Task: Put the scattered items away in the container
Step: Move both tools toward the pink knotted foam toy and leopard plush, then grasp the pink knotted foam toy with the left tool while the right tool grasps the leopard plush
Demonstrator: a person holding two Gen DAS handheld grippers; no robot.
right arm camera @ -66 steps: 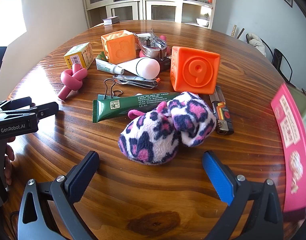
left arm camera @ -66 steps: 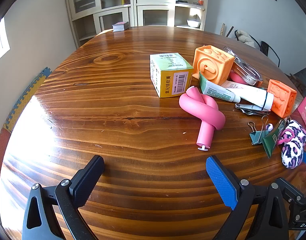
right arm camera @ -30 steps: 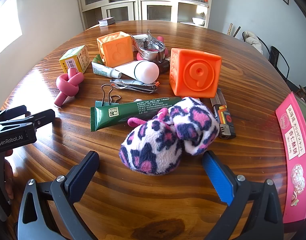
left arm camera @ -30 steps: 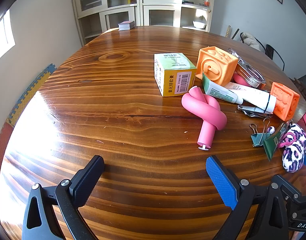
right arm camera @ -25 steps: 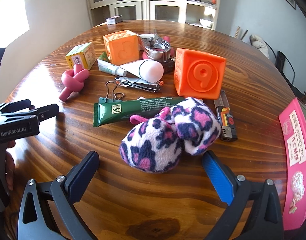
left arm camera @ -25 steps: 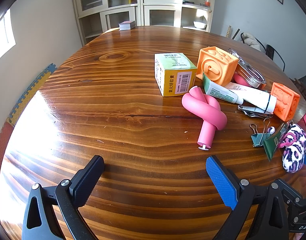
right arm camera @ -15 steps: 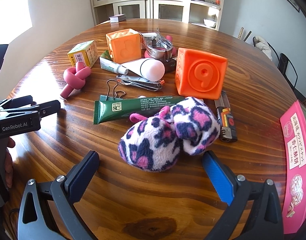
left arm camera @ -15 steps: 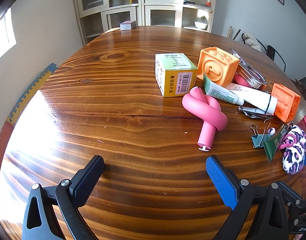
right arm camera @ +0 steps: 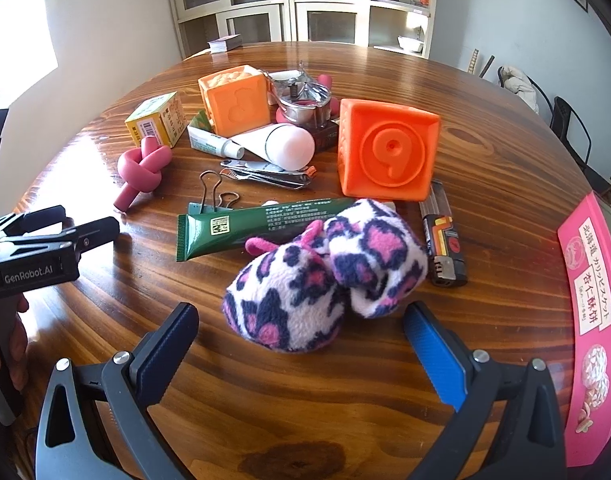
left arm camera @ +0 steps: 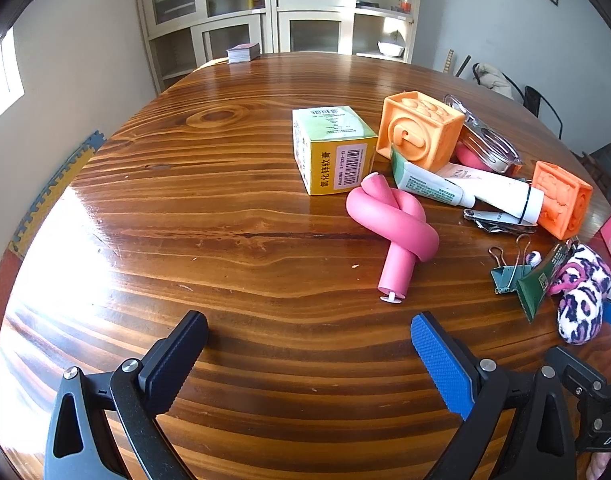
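Scattered items lie on a round wooden table [left arm camera: 225,208]. A pair of leopard-print plush slippers [right arm camera: 325,276] lies just ahead of my right gripper [right arm camera: 301,336], which is open and empty. Behind it lie a green tube [right arm camera: 257,226], a lighter [right arm camera: 445,240], an orange number cube [right arm camera: 389,152], nail clippers [right arm camera: 265,172] and a binder clip [right arm camera: 215,196]. My left gripper [left arm camera: 309,340] is open and empty, short of a pink knotted toy [left arm camera: 393,224]. A yellow-green box [left arm camera: 333,152] and a lighter orange cube [left arm camera: 419,132] stand behind the toy.
A pink box [right arm camera: 589,320] lies at the table's right edge. A white tube [right arm camera: 281,146] and a metal jar with a clasp [right arm camera: 305,100] sit among the pile. A deck of cards [left arm camera: 243,53] lies at the far edge. White cabinets stand behind the table.
My right gripper has drifted slightly, with the slippers staying just ahead of it. The left view has barely shifted. Nothing has been grasped.
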